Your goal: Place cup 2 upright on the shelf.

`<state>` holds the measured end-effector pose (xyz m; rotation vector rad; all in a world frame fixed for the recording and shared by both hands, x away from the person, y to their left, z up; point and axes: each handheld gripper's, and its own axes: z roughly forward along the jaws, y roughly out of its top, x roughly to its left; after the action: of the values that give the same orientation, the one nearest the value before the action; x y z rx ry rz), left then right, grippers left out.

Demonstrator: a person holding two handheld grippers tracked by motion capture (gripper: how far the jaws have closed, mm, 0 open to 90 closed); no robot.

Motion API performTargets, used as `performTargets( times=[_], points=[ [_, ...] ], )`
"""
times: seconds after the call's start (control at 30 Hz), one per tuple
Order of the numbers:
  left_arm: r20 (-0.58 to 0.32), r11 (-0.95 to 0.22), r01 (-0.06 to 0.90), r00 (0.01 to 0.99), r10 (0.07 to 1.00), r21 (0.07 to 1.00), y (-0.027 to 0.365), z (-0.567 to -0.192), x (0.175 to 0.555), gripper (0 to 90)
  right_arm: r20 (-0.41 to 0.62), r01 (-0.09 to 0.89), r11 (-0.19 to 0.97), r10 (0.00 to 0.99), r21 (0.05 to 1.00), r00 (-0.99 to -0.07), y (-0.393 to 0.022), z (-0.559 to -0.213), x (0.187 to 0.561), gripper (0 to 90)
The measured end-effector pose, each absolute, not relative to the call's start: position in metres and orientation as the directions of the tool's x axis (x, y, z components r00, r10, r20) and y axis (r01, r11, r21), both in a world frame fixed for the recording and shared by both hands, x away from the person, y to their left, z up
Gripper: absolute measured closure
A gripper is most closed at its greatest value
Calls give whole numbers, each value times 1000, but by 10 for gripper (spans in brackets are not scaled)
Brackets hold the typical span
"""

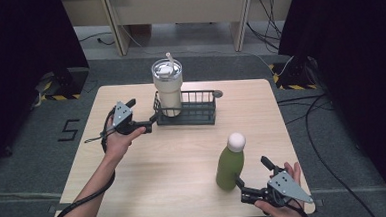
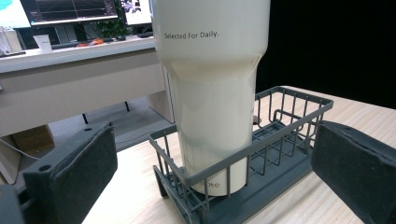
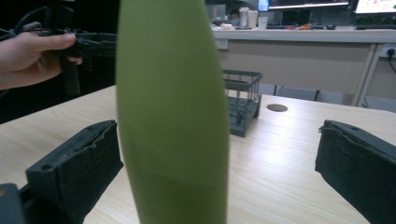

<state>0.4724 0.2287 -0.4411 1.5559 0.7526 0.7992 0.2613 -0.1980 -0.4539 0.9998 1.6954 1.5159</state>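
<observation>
High view: left claw (image 1: pixel 153 121) open nr basket (image 1: pixel 201 119) w/ tumbler (image 1: pixel 168 90); right claw (image 1: pixel 252 174) open by green bottle (image 1: pixel 231 164).

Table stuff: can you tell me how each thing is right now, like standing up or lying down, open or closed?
Cream tumbler: upright in the rack's left end, lid on, straw in.
Wire rack: flat on the table, right part empty.
Green bottle: upright on the table, white cap on.
Left gripper: open, aimed at the rack and tumbler.
Right gripper: open, jaws either side of the bottle, not touching.
</observation>
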Motion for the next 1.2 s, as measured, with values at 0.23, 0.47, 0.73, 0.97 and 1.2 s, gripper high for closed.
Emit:
performTargets(
  times=[0.23, 0.47, 0.73, 0.97, 1.2],
  points=[
    [80, -117, 32, 556, 827, 993, 229, -441, 471, 0, 19, 116, 48, 856, 992, -516, -188, -453, 266, 31],
    [83, -119, 29, 557, 826, 992, 231, -441, 469, 0, 18, 119, 50, 857, 992, -516, -178, -453, 275, 81],
    [81, -116, 27, 558, 826, 993, 233, -442, 467, 0, 17, 127, 59, 849, 990, -527, -168, -453, 284, 116],
    [77, -111, 26, 564, 822, 994, 233, -442, 463, 6, 8, 130, 72, 847, 989, -532, -161, -456, 290, 150],
    [76, -109, 24, 566, 821, 994, 235, -444, 458, 33, -14, 132, 101, 840, 986, -542, -158, -459, 294, 177]
  ],
)
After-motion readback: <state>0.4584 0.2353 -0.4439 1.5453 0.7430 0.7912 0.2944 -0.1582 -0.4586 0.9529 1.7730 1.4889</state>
